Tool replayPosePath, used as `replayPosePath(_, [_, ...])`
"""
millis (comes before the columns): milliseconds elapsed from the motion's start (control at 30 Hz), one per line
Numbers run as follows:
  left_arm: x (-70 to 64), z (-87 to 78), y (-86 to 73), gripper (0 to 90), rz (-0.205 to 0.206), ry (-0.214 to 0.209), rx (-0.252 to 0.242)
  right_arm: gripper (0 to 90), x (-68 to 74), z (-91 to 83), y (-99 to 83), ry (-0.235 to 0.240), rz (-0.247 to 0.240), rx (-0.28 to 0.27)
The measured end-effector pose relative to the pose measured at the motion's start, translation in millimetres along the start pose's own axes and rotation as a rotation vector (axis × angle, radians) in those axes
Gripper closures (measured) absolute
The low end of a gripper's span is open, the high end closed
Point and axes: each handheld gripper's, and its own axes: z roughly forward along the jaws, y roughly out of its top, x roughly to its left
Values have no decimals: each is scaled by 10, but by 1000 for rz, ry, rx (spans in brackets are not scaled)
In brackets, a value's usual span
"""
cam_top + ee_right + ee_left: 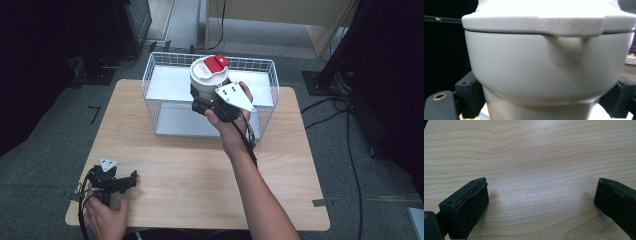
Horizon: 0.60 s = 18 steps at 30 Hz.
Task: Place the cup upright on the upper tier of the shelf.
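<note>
A white jug-like container [207, 79] with a white lid and a red flap on top is held up in the air above the white wire basket [160, 64]. My right gripper [210, 102] is shut on its lower body; in the right gripper view the container [544, 65] sits between both jaws, its spout facing the camera. My left gripper [131, 180] rests low at the table's front left corner, held by a hand. In the left gripper view its fingers [471, 205] stand wide apart over bare wood, so the left gripper [541, 202] is open with nothing between the jaws.
The light wooden table [175, 170] has the wire basket at its far middle, with a white floor panel inside. A cable trails along the right forearm. Dark stands and cables lie on the grey floor at the right and far left.
</note>
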Motion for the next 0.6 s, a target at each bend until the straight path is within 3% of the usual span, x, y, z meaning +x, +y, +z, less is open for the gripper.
replayPosePath(300, [0, 1, -1, 0, 0, 1, -2, 108, -74, 286, -1, -34, -15, 30])
replayPosePath(500, [1, 1, -1, 0, 2, 1, -2, 108, -173, 487, -37, -63, -5, 50])
replayPosePath(600, [1, 1, 0, 0, 2, 1, -1, 108, -258, 602, -35, -79, 27, 59])
